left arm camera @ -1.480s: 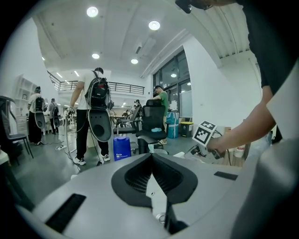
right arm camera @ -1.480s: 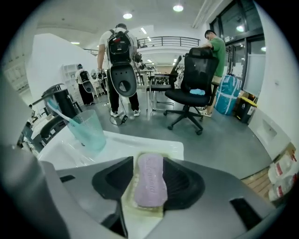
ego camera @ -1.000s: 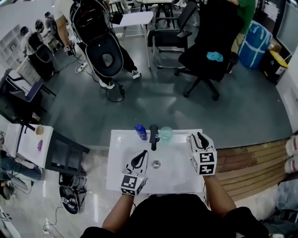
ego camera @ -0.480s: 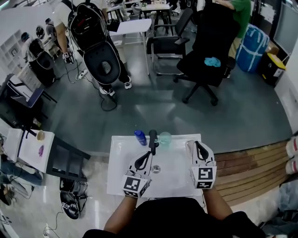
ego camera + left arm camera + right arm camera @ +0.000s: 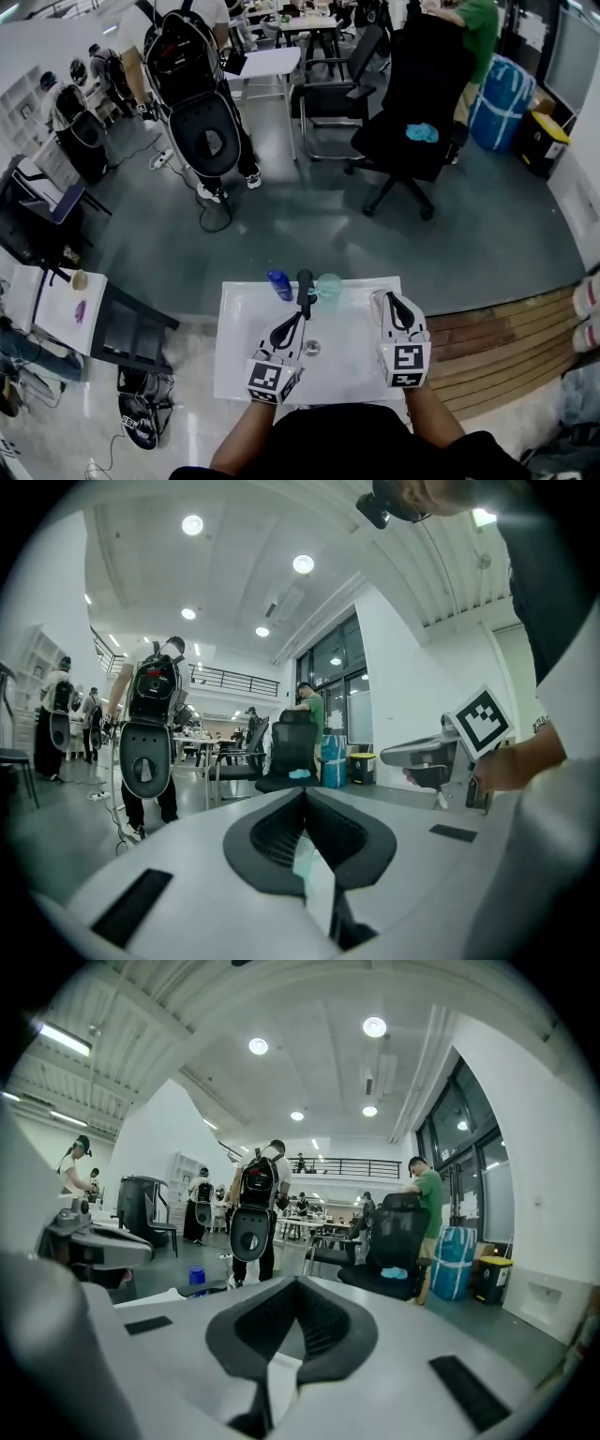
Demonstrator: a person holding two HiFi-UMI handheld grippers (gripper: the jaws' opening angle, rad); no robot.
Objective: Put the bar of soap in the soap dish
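White sink (image 5: 242, 319) had the pale-green soap dish (image 5: 330, 284) at its far edge, right of the faucet (image 5: 306, 286). Soap bar not discernible. Left gripper (image 5: 292, 324) and right gripper (image 5: 391, 302) both closed, empty; dish lay far, between them.

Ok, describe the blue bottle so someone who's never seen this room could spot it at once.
Find the white sink low in the head view; a dark faucet stands at its far rim. The blue bottle sits just left of that faucet. It is solid blue, while the round item right of the faucet is pale, see-through green.
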